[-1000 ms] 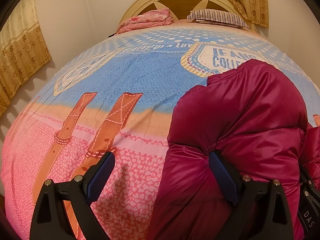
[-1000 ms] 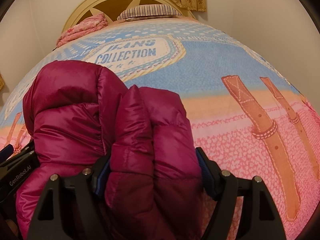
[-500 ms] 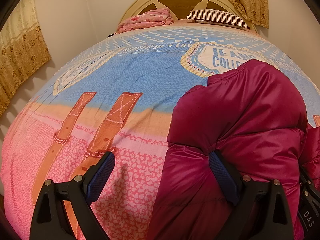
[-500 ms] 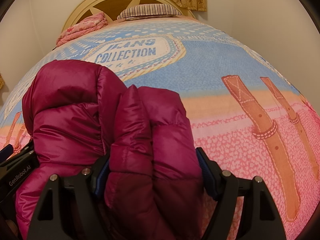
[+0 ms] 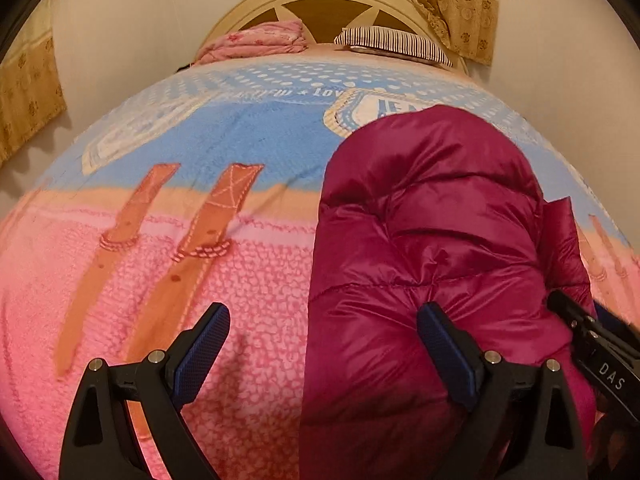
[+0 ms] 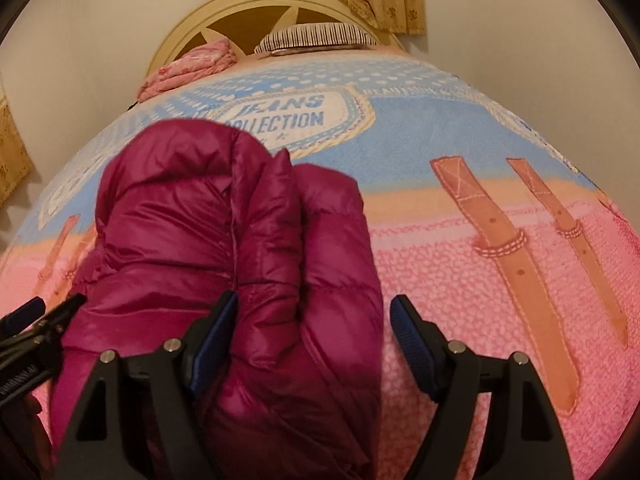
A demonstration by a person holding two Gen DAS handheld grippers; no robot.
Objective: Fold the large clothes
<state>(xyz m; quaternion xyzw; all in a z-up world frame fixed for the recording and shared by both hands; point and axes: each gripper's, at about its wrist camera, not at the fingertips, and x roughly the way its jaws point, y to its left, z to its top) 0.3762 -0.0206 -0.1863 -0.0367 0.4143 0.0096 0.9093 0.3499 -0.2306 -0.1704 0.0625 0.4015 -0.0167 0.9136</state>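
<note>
A magenta puffer jacket lies bunched in a folded heap on the bedspread; it also shows in the right wrist view. My left gripper is open over the jacket's left edge; its right finger presses on the fabric, its left finger hangs over the bedspread. My right gripper is open and straddles the jacket's right fold, with puffed fabric between the jaws. Each gripper shows at the edge of the other's view: the right gripper in the left wrist view, the left gripper in the right wrist view.
The bedspread is pink and blue with printed belt straps and a "Jeans Collection" badge. A folded pink blanket and a striped pillow lie by the round cream headboard. Curtains hang at both sides.
Both cameras have risen and pulled back a little. The right gripper's jaws, which enclosed the fold tightly, now stand a bit apart from it on the right side. The jacket has settled flatter.
</note>
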